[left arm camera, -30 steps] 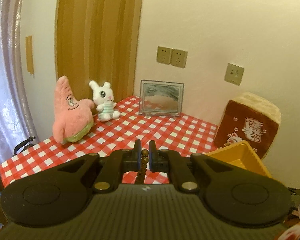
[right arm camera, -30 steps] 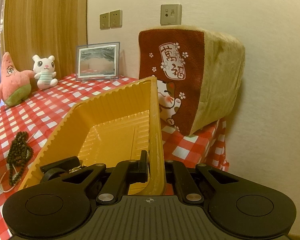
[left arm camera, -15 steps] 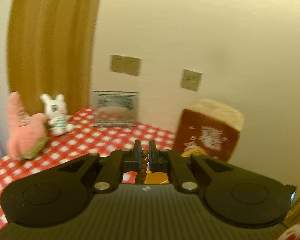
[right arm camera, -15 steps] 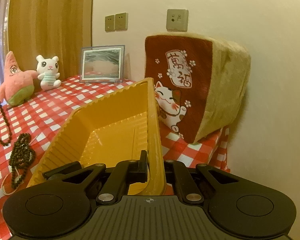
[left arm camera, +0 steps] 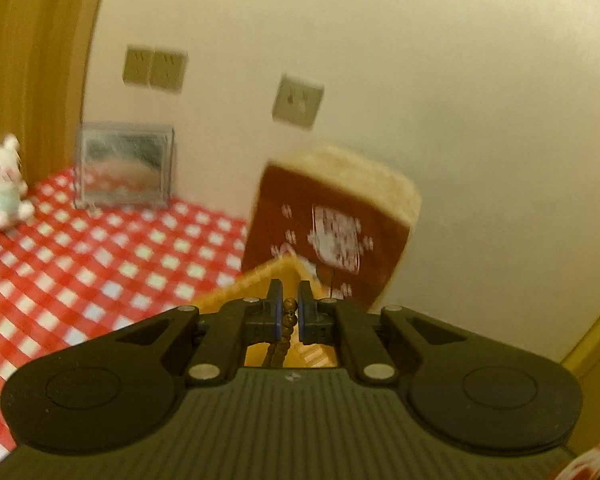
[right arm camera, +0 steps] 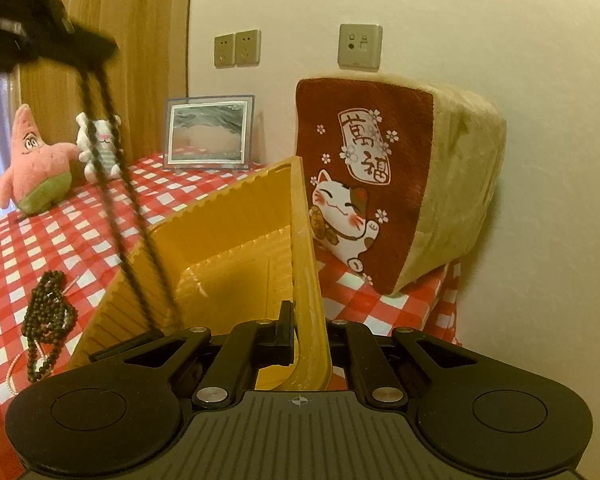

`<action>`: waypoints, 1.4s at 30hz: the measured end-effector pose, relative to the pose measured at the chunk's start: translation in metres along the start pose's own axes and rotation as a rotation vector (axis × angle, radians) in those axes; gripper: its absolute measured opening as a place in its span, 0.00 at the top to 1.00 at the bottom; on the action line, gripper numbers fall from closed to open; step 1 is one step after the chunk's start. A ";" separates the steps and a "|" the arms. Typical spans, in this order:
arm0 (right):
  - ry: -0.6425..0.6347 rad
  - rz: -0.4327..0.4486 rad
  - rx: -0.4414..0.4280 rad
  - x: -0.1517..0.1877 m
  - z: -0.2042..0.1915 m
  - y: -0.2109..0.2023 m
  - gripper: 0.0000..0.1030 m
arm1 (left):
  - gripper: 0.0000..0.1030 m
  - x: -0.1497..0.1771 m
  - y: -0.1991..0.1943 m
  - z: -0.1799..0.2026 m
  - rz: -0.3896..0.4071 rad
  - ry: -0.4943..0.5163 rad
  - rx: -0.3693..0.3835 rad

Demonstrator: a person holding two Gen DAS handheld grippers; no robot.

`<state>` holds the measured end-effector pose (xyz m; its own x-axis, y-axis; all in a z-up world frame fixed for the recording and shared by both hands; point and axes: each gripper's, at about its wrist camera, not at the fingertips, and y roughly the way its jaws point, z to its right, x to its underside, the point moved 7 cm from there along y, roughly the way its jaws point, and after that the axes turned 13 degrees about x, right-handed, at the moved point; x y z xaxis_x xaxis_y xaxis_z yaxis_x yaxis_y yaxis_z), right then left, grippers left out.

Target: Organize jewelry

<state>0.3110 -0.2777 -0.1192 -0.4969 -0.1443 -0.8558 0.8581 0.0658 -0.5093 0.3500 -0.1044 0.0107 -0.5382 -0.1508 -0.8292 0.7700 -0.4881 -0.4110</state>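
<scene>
My left gripper (left arm camera: pixel 289 314) is shut on a brown bead necklace (left arm camera: pixel 283 338) and holds it high above the yellow tray (left arm camera: pixel 256 280). In the right wrist view the left gripper (right arm camera: pixel 40 40) is at the top left and the necklace (right arm camera: pixel 128 216) hangs from it as a long double strand, its lower end over the tray's left side. My right gripper (right arm camera: pixel 306 330) is shut on the near right rim of the yellow tray (right arm camera: pixel 236 240). A dark bead necklace (right arm camera: pixel 48 312) and a thin pale chain (right arm camera: pixel 14 368) lie on the checked cloth left of the tray.
A brown toast-shaped cushion with a lucky cat (right arm camera: pixel 388 200) stands behind the tray by the wall. A picture frame (right arm camera: pixel 208 134), a white bunny plush (right arm camera: pixel 100 148) and a pink starfish plush (right arm camera: pixel 36 164) stand at the back left. The red checked tablecloth (right arm camera: pixel 28 240) covers the table.
My left gripper has swung right with the necklace, from over the cloth to above the tray. The hanging strand now reaches the tray's left side. The right gripper keeps its hold on the rim.
</scene>
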 end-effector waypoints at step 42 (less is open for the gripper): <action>0.015 -0.038 0.005 0.009 0.005 0.007 0.95 | 0.73 0.143 -0.144 -0.147 -0.131 -0.260 -0.585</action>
<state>0.3137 -0.2837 -0.1300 -0.5306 -0.1317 -0.8373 0.8394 0.0552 -0.5406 0.2128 0.0705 -0.1042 -0.6492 -0.3606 -0.6697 0.7122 0.0210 -0.7017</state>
